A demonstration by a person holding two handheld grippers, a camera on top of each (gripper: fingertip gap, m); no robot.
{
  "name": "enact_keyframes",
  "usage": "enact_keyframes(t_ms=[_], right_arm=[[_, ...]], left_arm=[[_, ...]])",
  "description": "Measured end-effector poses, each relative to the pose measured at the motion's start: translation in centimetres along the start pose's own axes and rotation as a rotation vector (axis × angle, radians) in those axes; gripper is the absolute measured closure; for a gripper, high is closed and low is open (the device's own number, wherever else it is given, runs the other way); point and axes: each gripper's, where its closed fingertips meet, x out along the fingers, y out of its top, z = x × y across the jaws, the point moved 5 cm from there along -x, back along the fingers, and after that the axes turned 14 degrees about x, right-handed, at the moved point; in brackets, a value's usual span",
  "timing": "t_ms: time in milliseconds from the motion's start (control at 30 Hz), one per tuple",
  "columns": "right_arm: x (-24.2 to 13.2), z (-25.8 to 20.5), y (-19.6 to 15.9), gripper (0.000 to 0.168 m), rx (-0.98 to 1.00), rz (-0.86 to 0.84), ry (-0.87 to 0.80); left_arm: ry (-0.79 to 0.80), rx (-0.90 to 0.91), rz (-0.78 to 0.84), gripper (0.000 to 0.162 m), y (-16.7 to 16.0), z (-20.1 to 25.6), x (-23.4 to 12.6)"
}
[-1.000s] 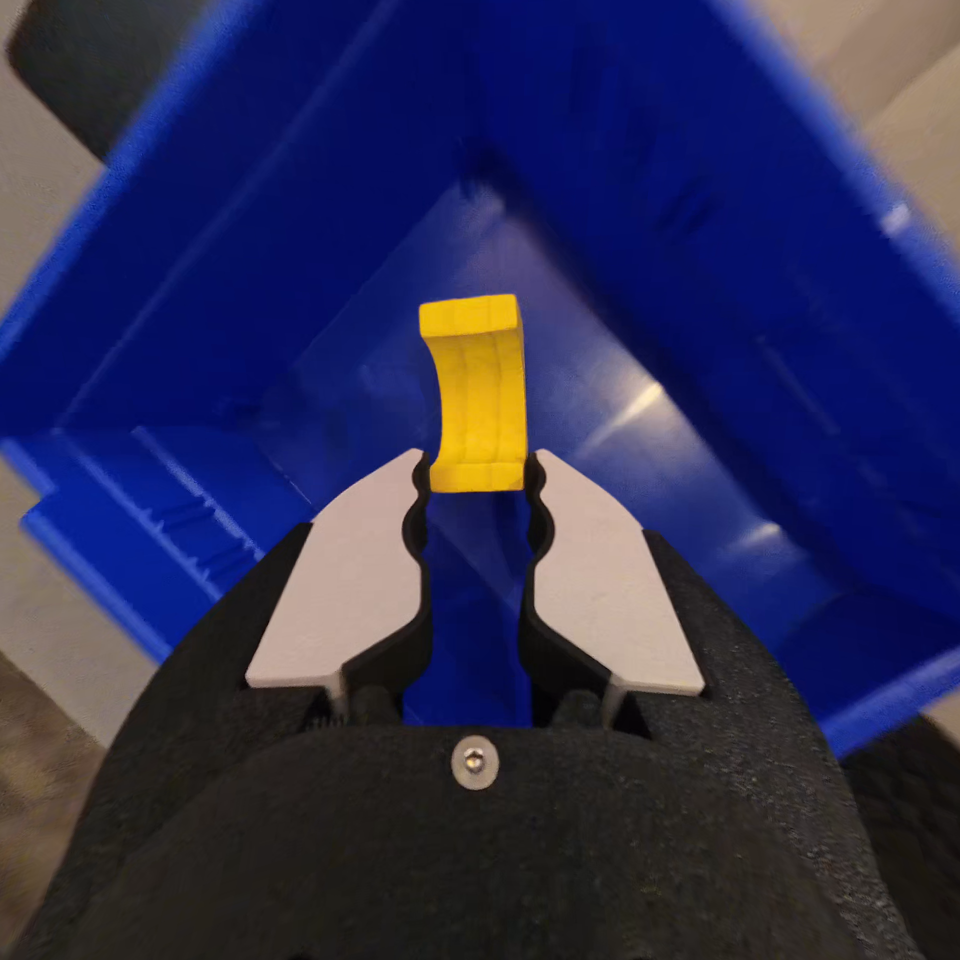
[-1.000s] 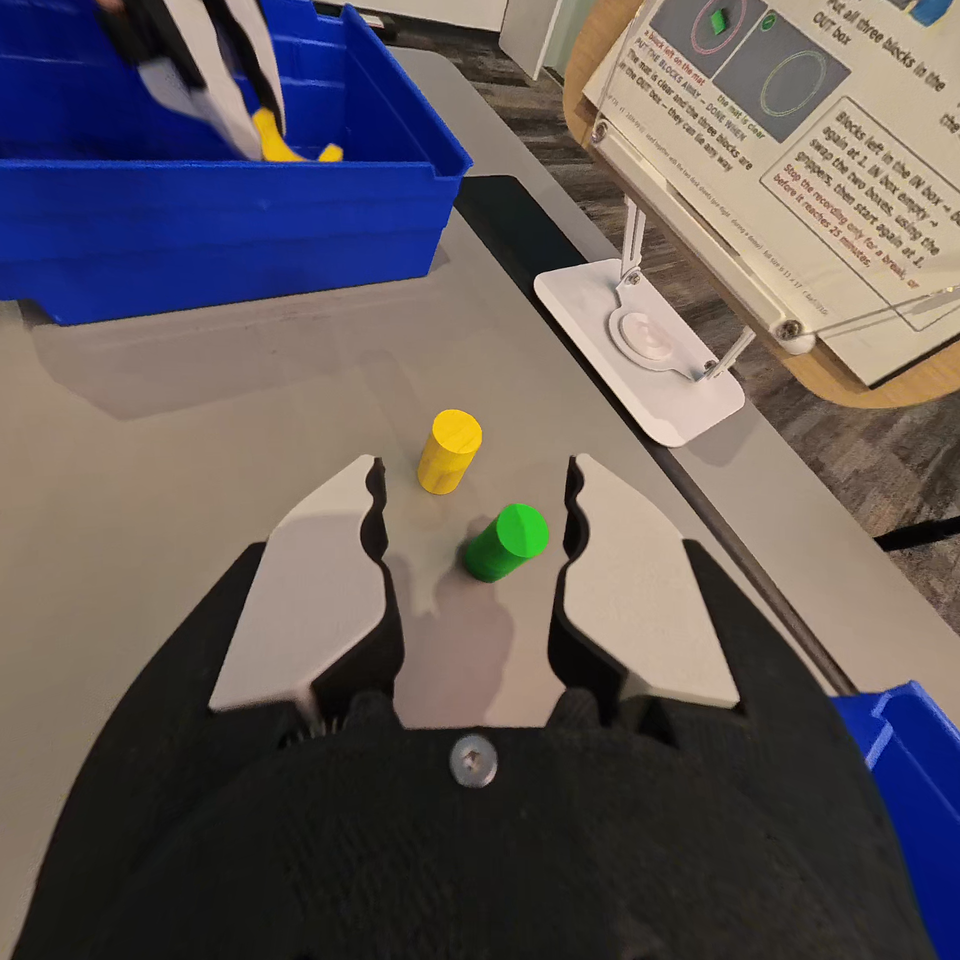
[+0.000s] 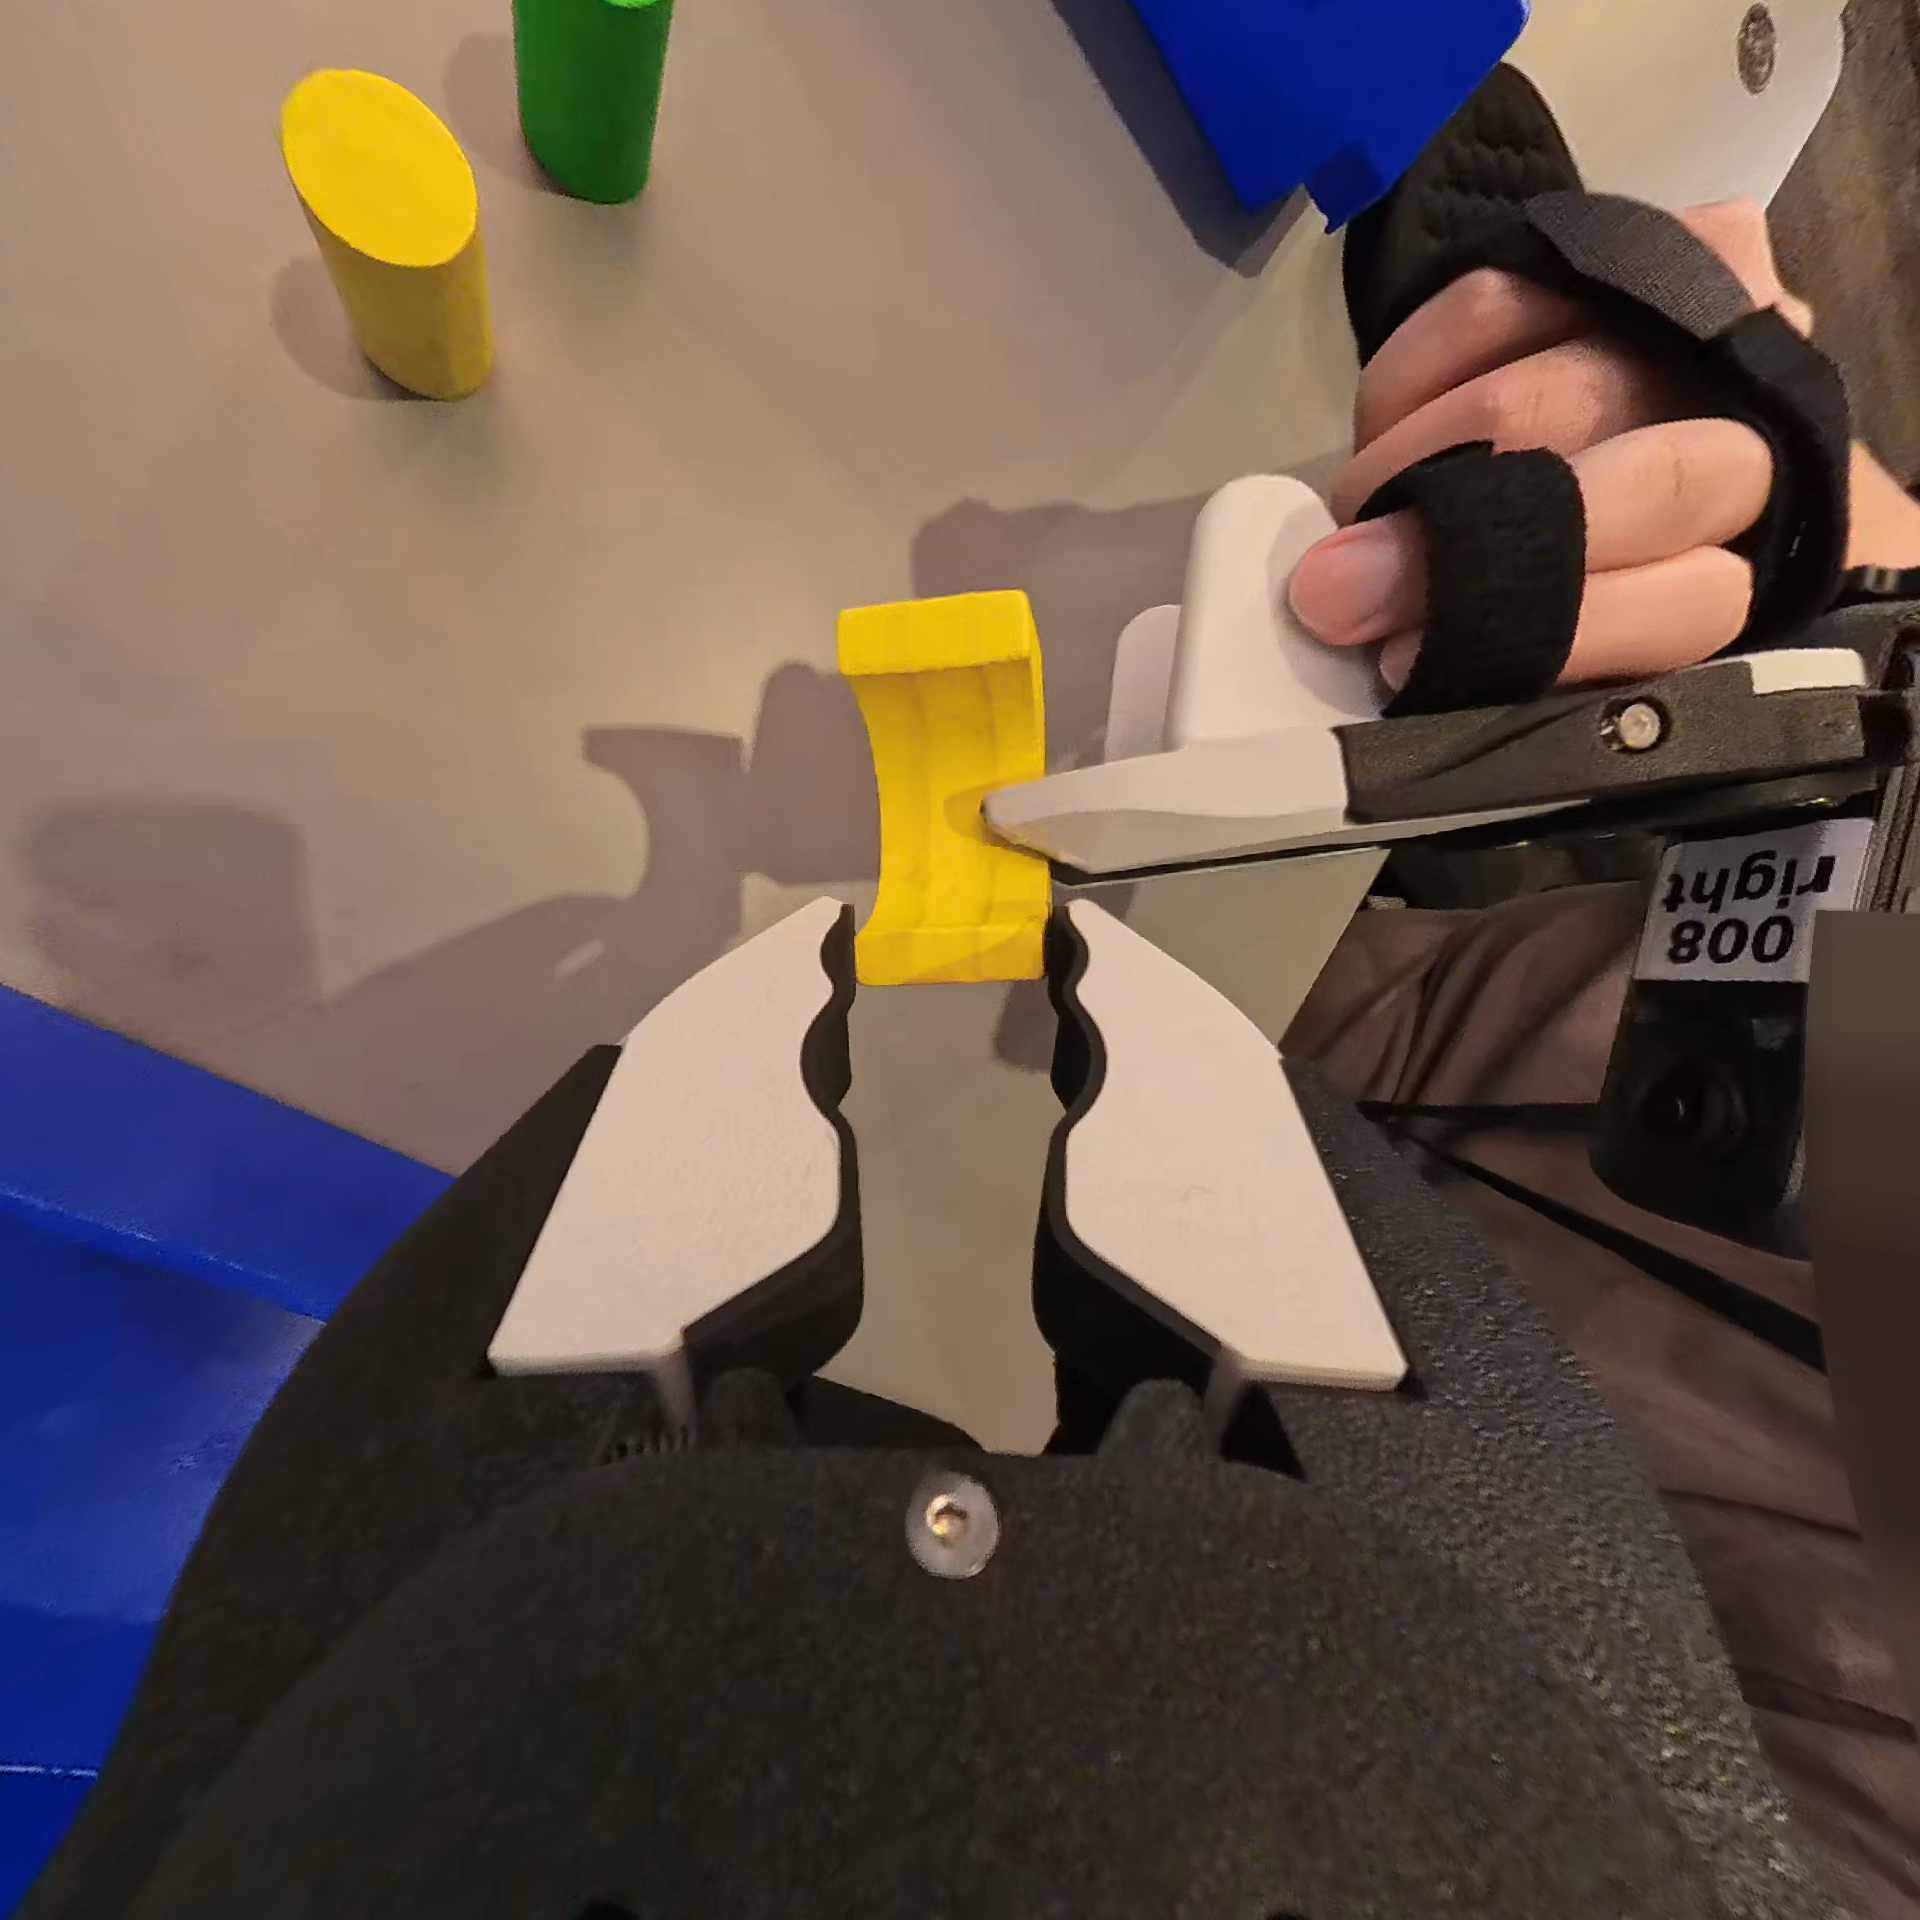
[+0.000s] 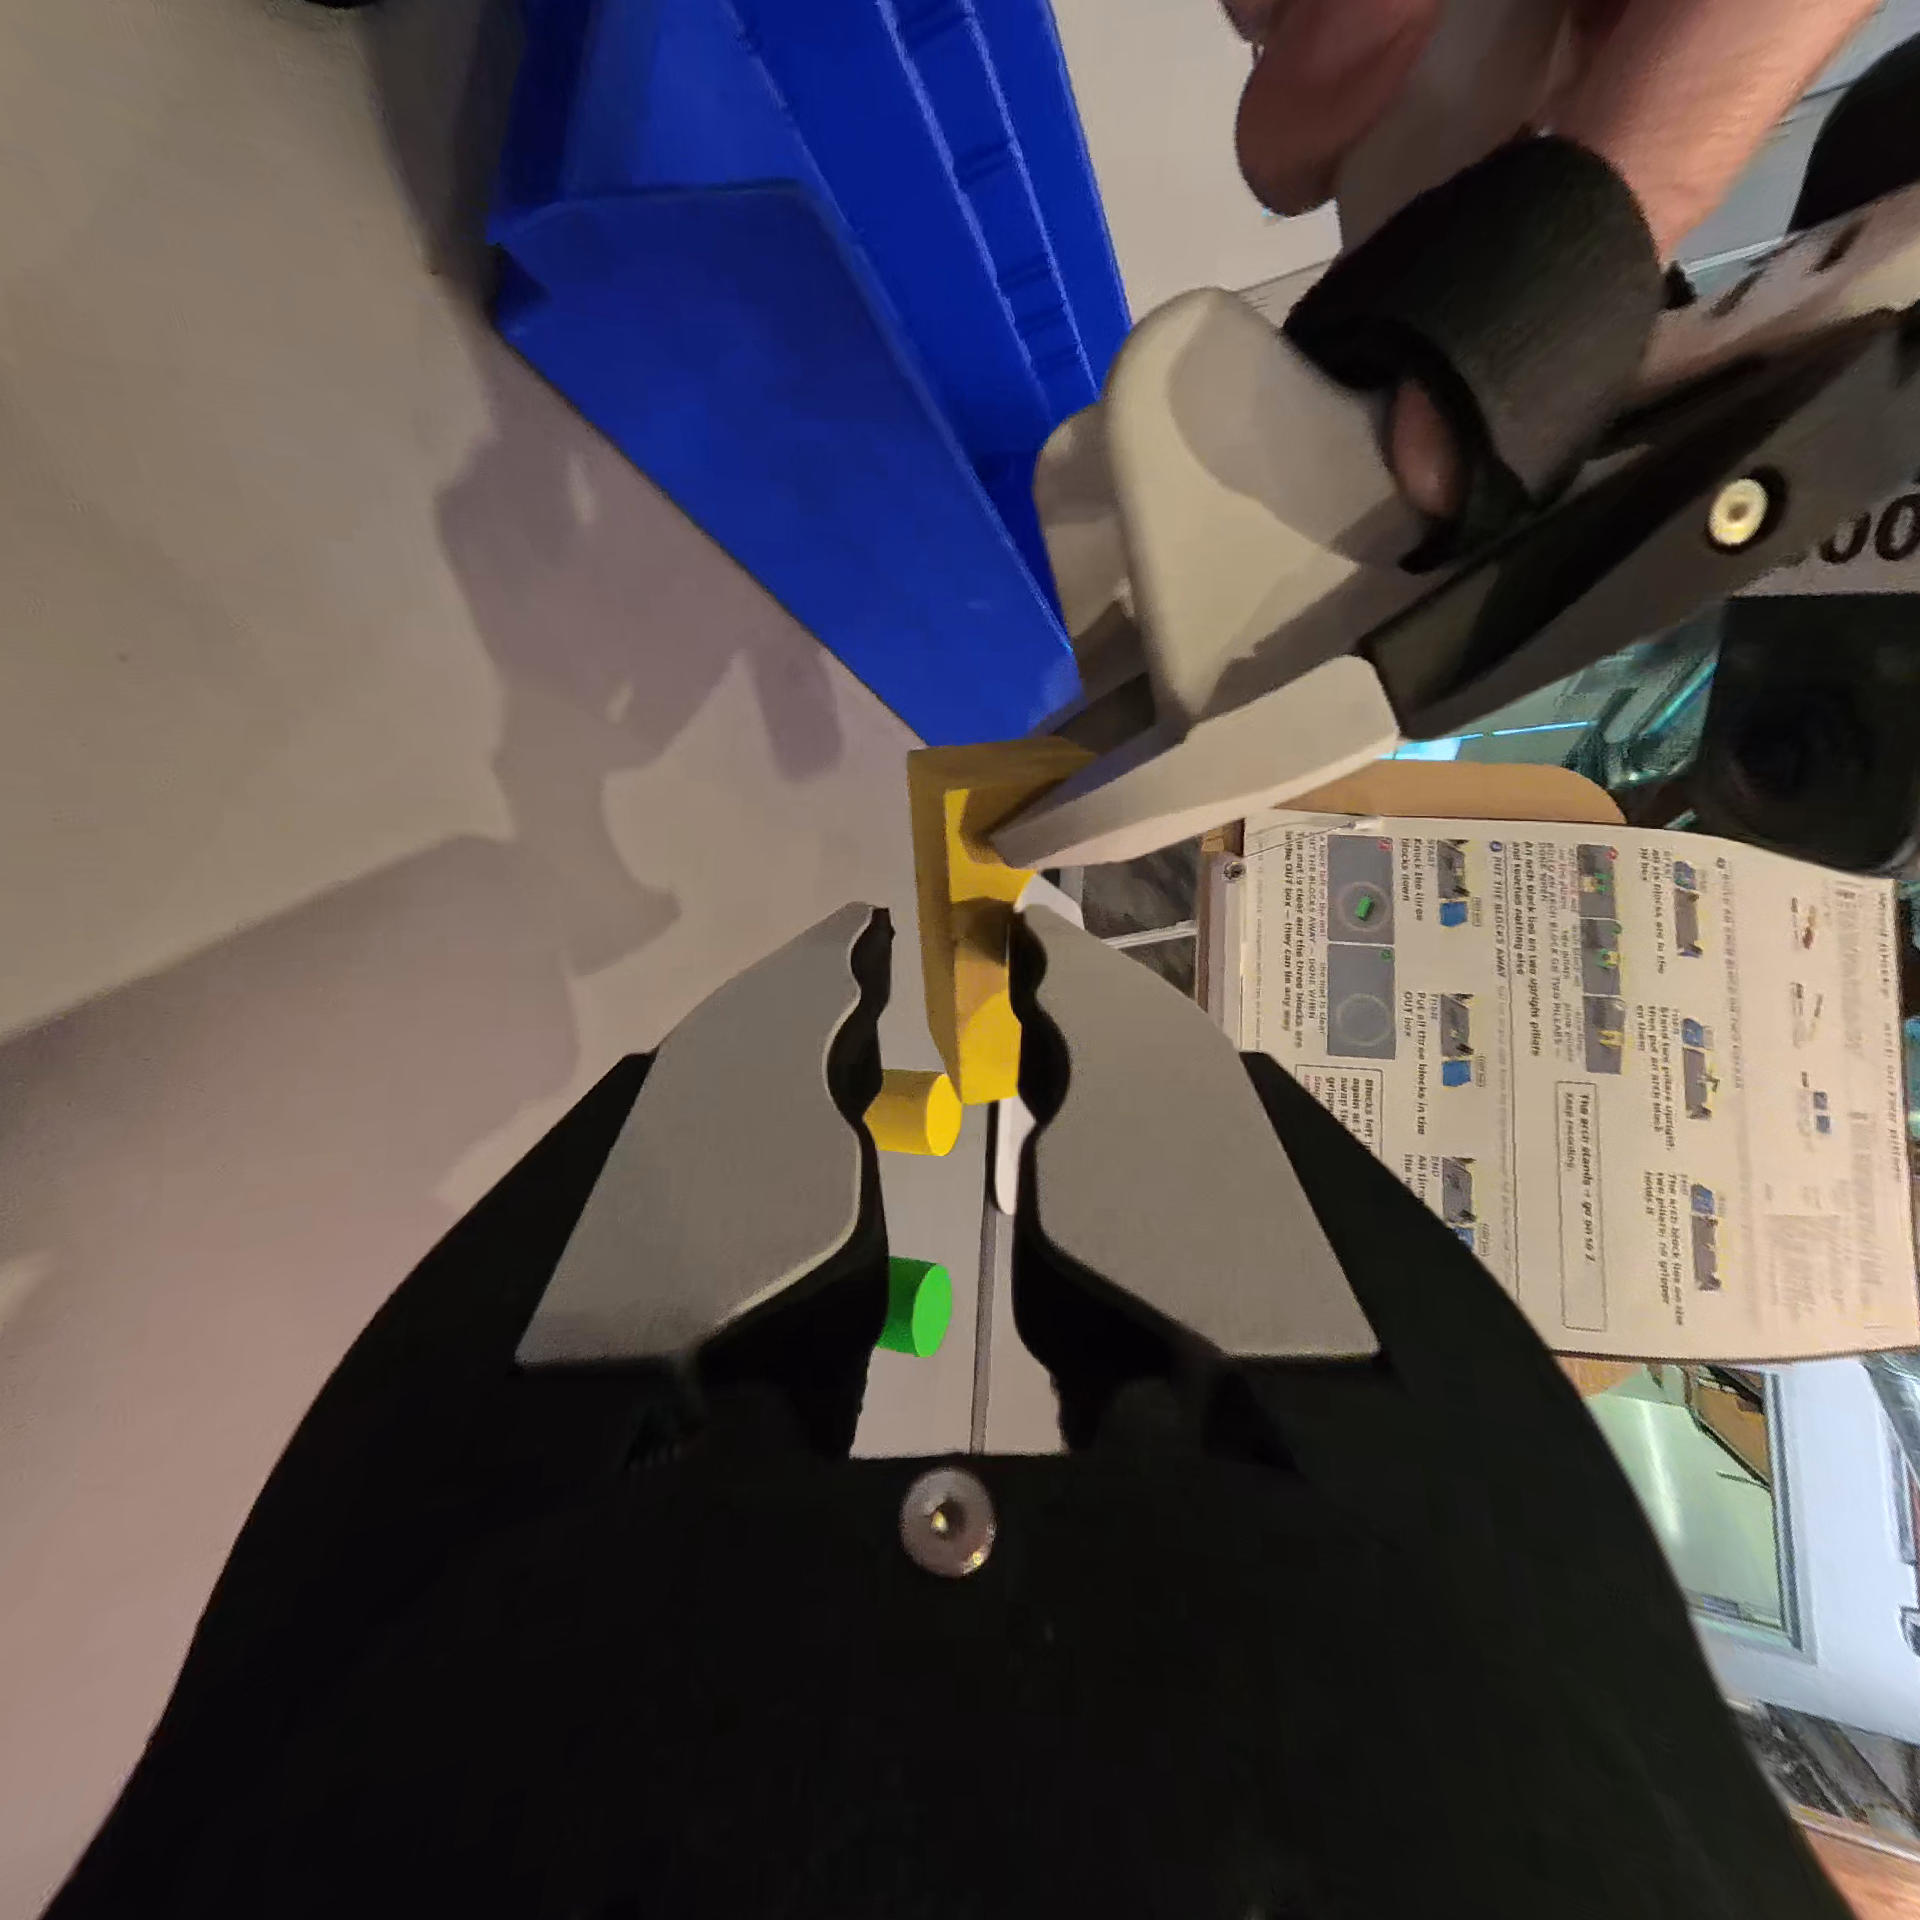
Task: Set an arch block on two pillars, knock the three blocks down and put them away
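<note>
My left gripper (image 3: 951, 925) is shut on one end of the yellow arch block (image 3: 951, 800) and holds it above the grey table. My right gripper (image 3: 1023, 842) comes in from the right, one fingertip touching the arch's hollow side. In the right wrist view the arch (image 4: 971, 1039) sits between my right gripper's (image 4: 951, 920) narrowed jaws, against the right finger, with a thin gap at the left finger. The left gripper (image 4: 1023, 821) grips the arch's upper end there. The yellow pillar (image 3: 390, 239) and the green pillar (image 3: 592, 94) stand upright and apart on the table.
One blue bin (image 3: 1299, 83) lies beyond the pillars and another (image 3: 156, 1247) is at the near left. A gloved hand (image 3: 1538, 436) holds the right gripper. An instruction sheet (image 4: 1558, 1091) on a stand is at the table's side. Both grippers' tips are close together, under 4 cm apart. Left tips and right tips are each some 15 cm from the yellow pillar (image 3: 390, 239). It is also in sight in the right wrist view (image 4: 934, 1089).
My left gripper has carried the arch out of the blue bin to above the table. My right gripper has left the pillars, turned, and narrowed its jaws around the arch.
</note>
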Motion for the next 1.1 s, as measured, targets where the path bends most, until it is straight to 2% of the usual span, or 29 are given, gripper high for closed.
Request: enact_keyframes(t_ms=[233,333,467,567,667,833,967,1033,1100], right_arm=[[0.5,-1.0,0.2,0.154,-0.039,-0.072,0.018],[0.5,-1.1,0.1,0.156,-0.034,-0.086,0.03],[0.6,-0.5,-0.7,0.157,-0.034,-0.097,0.028],[-0.2,2.1,-1.2,0.157,0.053,-0.052,-0.008],[-2.2,6.7,-1.6,0.157,0.367,0.083,-0.021],[-3.8,13.9,-3.9,0.157,1.222,0.418,0.059],[-2.7,14.0,-6.9,0.157,1.689,0.565,0.054],[-2.4,12.8,-8.1,0.157,1.904,0.668,0.026],[-2.1,11.5,-9.2,0.157,2.103,0.809,0.011]], left_arm=[[0.002,0.004,-0.045,0.127,-0.8,-0.2,1.1],[0.002,-0.013,-0.008,0.127,-0.7,-0.4,1.1],[0.065,-0.005,0.101,0.102,0.0,-0.8,-0.9],[0.12,0.028,0.235,0.098,0.9,-0.5,-4.6],[0.222,0.082,0.426,0.099,1.8,0.0,-9.5],[0.343,0.176,0.764,0.105,3.0,1.4,-16.3],[0.413,0.307,1.058,0.116,3.3,2.5,-18.8],[0.474,0.366,1.195,0.123,3.0,2.8,-19.1],[0.549,0.395,1.262,0.127,2.9,2.5,-18.6]])
